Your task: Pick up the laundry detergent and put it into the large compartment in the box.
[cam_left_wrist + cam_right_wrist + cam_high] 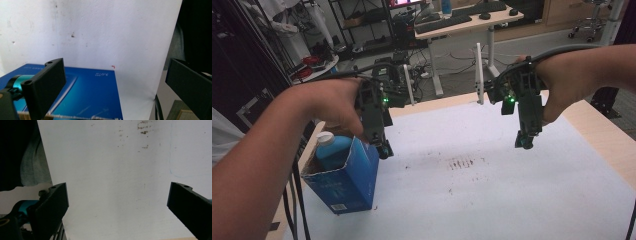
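blue carton [344, 182] with a white-capped bottle [331, 145] inside, standing just below the left gripper [382, 145], jaws spread wide. right gripper [526, 140] well apart over bare white surface [492, 190], jaws also apart. likely approach stage; next calls for lowering onto the carton's rim.

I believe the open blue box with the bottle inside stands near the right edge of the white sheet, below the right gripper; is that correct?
Not quite: the blue box, open, with the bottle inside, stands near the left edge of the white sheet, below the left gripper, as the high view shows.
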A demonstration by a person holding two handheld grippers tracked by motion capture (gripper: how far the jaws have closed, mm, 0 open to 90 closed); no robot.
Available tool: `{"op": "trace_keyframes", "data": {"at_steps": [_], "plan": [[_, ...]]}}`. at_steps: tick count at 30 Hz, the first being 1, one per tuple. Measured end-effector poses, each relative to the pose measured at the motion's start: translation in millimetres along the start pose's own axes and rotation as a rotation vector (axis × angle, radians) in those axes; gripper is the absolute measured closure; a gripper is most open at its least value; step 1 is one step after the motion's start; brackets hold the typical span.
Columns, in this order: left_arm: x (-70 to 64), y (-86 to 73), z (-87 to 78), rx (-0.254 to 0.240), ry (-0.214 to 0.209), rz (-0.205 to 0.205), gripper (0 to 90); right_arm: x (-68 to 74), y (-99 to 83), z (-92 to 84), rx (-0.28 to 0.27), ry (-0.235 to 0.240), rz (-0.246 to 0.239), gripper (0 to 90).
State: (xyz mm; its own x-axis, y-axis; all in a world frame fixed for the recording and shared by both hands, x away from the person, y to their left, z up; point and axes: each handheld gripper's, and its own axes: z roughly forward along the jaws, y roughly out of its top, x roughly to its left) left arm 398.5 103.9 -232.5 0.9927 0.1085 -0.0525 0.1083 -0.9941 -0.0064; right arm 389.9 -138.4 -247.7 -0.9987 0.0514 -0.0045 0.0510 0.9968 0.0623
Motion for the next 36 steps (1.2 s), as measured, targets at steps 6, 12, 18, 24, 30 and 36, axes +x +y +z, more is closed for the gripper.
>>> {"op": "trace_keyframes", "data": {"at_steps": [6, 12, 18, 24, 30, 36], "plan": [[7.4, 3.6, 11.9, 0.011, -0.011, -0.012, 2.9, -1.3, -1.4, -3.7, 0.001, -0.005, 0.001, 2.8], [14.4, -0.3, 14.3, 0.005, -0.018, -0.022, 3.0, -5.9, -1.1, -1.9, 0.009, 0.002, -0.002, 2.7], [14.7, -3.9, 12.6, -0.003, -0.024, -0.018, 3.0, -8.1, 3.1, -0.4, 0.008, 0.005, -0.007, 2.8], [15.0, -4.2, 10.9, -0.016, -0.022, -0.021, 3.0, -8.0, 5.9, -2.2, 0.011, 0.003, -0.015, 2.8], [13.6, -1.3, 13.2, -0.009, -0.031, -0.013, 3.0, -8.1, 3.4, -2.9, 0.014, 0.001, -0.010, 2.8], [12.7, -0.7, 11.6, -0.015, -0.031, -0.018, 3.0, -8.6, 1.8, -4.3, 0.009, 0.000, -0.011, 2.8]]}}
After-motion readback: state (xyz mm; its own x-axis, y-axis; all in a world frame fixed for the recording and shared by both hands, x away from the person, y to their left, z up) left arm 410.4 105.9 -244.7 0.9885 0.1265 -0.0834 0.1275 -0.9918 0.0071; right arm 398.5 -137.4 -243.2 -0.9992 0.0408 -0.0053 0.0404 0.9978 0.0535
